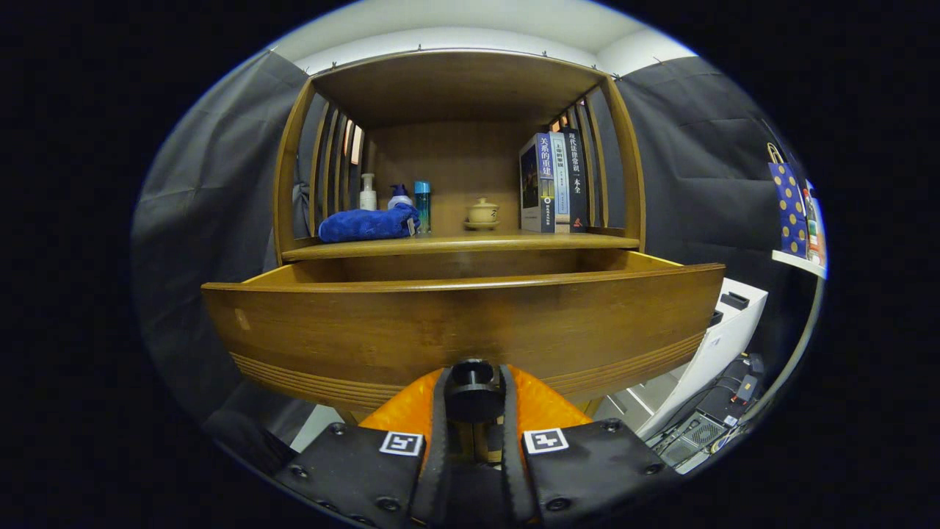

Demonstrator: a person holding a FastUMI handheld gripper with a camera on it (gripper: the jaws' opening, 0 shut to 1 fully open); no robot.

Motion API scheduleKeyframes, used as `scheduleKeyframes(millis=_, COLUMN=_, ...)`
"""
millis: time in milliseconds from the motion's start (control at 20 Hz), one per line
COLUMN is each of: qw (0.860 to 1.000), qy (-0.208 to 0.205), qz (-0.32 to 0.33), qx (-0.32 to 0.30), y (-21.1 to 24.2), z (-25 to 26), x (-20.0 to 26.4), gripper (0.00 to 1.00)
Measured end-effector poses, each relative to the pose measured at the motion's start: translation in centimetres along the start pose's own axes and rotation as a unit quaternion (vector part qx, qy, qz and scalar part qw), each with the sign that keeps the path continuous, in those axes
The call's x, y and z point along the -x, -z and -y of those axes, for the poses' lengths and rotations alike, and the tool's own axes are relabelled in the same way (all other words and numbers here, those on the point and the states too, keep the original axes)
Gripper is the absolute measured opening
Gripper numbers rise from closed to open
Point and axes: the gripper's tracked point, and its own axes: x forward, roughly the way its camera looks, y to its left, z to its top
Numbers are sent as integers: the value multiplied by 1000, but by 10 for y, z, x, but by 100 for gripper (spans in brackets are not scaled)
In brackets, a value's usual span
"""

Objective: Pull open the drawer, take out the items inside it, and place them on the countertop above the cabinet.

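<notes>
A wooden drawer (463, 323) stands pulled out from the cabinet, its broad front facing me. A round black knob (474, 386) sits low on that front, and my gripper (474, 393) is shut on it, both orange-backed fingers (411, 411) pressing its sides. The drawer's inside is hidden behind its front rim. Above it lies the countertop (463, 244), a wooden shelf with slatted sides. On it rest a folded blue towel (367, 222), a white pump bottle (368, 192), a blue-capped bottle (400, 196), a teal bottle (422, 206), a lidded tea cup (482, 213) and upright books (552, 182).
Bare shelf lies between the tea cup and the towel. To the right of the drawer stand a white box (723, 330) and cables with electronics (723, 411) on the floor. A dotted blue gift bag (792, 206) sits on a white ledge further right.
</notes>
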Motion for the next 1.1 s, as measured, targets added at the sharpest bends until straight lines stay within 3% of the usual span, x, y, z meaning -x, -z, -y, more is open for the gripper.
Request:
scheduleKeyframes(millis=200, qw=1000, qy=-3, qz=1, qx=-7, y=1, z=-1, x=2, gripper=36)
scheduleKeyframes(millis=400, qw=1000, qy=4, qz=-13, qx=0, y=1, z=2, x=2, gripper=61)
scheduleKeyframes(millis=700, qw=1000, qy=-3, qz=1, qx=-19, y=-41, z=-3, x=10, gripper=98)
scheduleKeyframes(millis=1100, qw=998, qy=-25, qz=43, qx=-32, y=-112, z=-13, x=13, gripper=98)
